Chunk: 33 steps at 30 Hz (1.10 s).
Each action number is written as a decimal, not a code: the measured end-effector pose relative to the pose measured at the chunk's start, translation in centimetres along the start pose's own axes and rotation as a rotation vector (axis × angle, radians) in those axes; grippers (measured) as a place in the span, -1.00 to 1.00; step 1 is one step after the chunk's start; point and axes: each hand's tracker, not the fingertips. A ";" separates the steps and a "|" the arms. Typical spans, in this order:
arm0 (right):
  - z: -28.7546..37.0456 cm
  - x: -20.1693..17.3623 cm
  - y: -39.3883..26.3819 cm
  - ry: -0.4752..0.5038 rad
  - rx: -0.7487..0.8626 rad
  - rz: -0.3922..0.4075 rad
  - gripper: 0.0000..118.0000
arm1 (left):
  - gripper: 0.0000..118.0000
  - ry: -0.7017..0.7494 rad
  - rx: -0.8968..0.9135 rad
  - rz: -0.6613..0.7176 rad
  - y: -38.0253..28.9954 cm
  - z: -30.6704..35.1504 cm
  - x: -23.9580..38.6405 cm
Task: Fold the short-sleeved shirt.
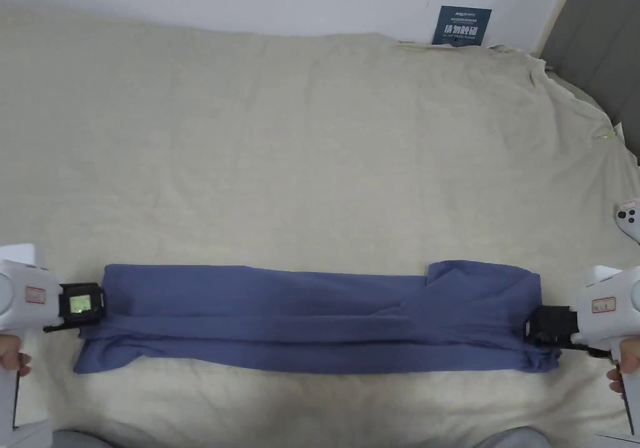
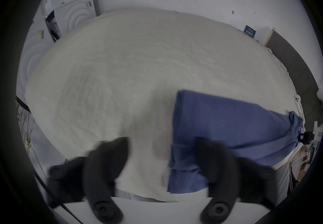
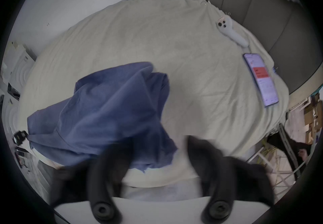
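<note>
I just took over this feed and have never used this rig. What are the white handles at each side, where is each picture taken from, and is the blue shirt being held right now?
There is no robot arm. A person holds two white hand tools, each ending in a black two-jaw gripper. The head view looks down from the person's head onto a bed with a cream cover. The other two pictures come from cameras riding on each gripper, so each shows its own black jaws at the bottom.

The shirt, already folded into a long strip, lies across the bed. The left gripper is at one end, the right gripper at the other. Both sets of jaws stand apart, each with one jaw over the cloth, so nothing is pinched.

A white controller and a phone also lie on the bed.
</note>
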 end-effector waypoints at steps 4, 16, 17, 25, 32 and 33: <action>4.7 0.8 1.6 -0.037 0.178 0.028 0.67 | 0.84 0.034 0.087 0.033 3.3 3.0 -0.3; 14.0 -4.0 1.2 0.061 0.804 0.052 0.69 | 0.83 -0.037 0.607 -0.124 4.2 9.8 8.0; 14.2 -4.6 0.8 0.067 0.837 0.064 0.69 | 0.79 -0.030 0.637 -0.148 3.7 9.9 8.6; 14.4 -8.6 -2.7 0.142 0.979 0.081 0.23 | -0.76 -0.144 0.711 -0.217 0.9 10.6 11.4; 14.1 -10.0 -3.2 0.138 0.966 0.055 -0.98 | -1.00 -0.182 0.700 -0.219 0.3 10.3 11.9; 14.0 -10.0 -3.2 0.148 0.961 0.048 -0.98 | -1.00 -0.183 0.698 -0.217 0.3 10.3 11.9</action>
